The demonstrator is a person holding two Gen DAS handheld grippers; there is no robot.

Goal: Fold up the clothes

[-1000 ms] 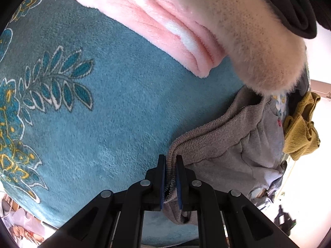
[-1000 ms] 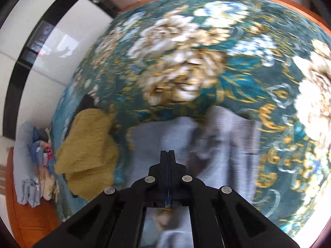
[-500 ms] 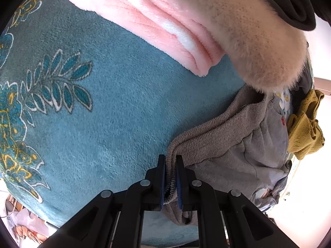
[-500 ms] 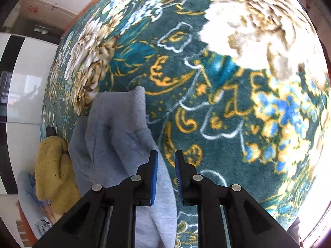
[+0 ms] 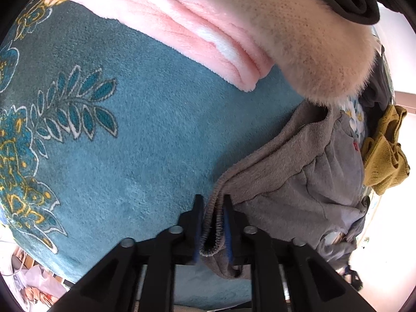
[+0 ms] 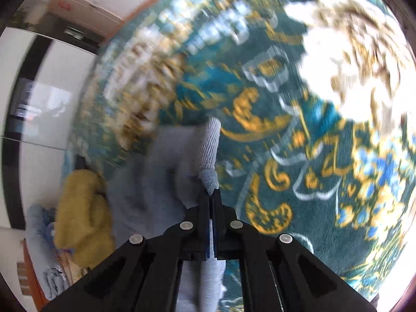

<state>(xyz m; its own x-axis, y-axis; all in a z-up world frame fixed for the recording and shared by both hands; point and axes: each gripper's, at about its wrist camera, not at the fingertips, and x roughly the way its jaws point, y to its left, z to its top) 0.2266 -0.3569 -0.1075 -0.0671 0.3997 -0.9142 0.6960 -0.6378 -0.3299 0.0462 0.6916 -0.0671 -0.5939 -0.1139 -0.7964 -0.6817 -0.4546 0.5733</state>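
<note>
the left tool (image 5: 212, 223) has been easing apart around the ribbed waistband of the grey sweatpants (image 5: 299, 176) lying lengthwise on the plush teal blanket (image 5: 145, 140); the right tool (image 6: 211, 197) is clamping their knit cuff.

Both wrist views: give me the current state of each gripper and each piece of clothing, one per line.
Left gripper: jaws just opened a little, grey garment's ribbed hem between them, pads barely touching it.
Right gripper: shut on the grey garment's cuff.
Grey garment: crumpled, unfolded, on the blanket.
Yellow garment: bunched in a heap beside the grey one.
Pink garment: folded into layers.
</note>
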